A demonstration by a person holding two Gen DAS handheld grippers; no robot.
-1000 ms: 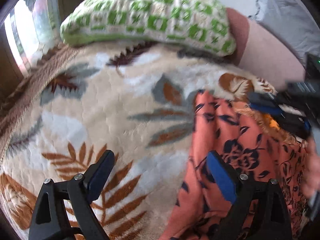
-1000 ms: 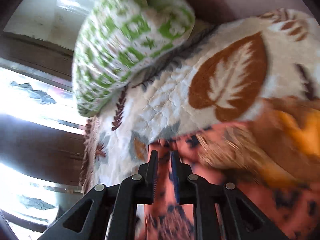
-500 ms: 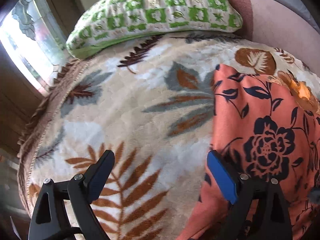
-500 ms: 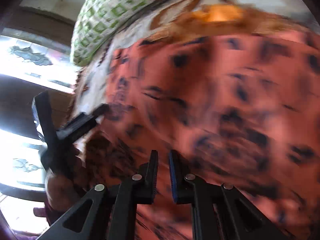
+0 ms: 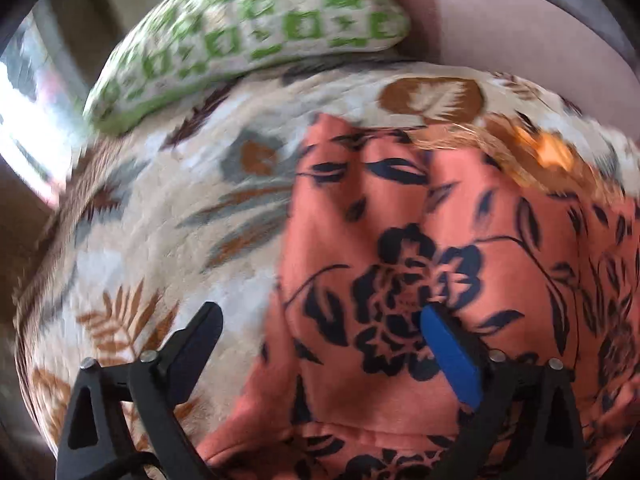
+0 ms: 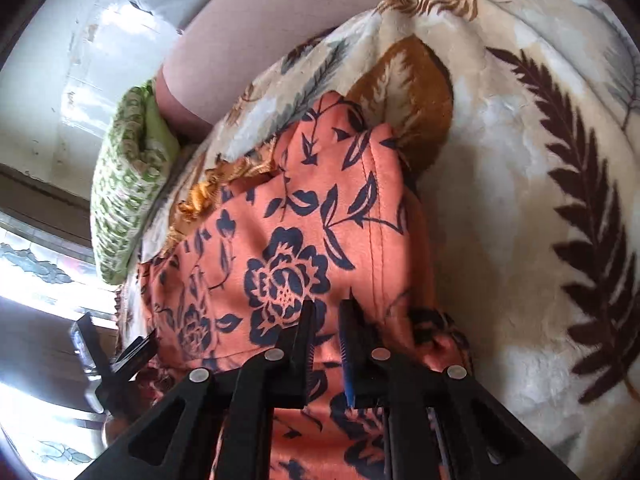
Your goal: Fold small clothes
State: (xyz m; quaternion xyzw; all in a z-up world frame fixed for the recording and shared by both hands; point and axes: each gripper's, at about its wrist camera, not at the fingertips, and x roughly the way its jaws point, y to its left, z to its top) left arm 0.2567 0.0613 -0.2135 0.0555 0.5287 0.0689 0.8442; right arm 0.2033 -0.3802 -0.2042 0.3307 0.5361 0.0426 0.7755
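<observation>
An orange floral garment [image 5: 400, 240] lay partly folded on a leaf-patterned blanket [image 5: 168, 240], near a green checked pillow [image 5: 248, 36]. The left gripper [image 5: 320, 344] hung wide open and empty above its left edge. The right gripper [image 6: 326, 328] was nearly closed, seemingly pinching the fabric. A neat fold probably required aligning edges before releasing.

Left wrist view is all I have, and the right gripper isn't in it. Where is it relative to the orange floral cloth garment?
Observer: The right gripper is over the orange floral cloth garment, jaws nearly together. I cannot tell if cloth is pinched.
Operator: What's to that garment's right?
Observer: The cream plush blanket, with a dark brown fern print.
Operator: Does that view show my left gripper?
Observer: Yes, the left gripper is by the garment's left edge.
</observation>
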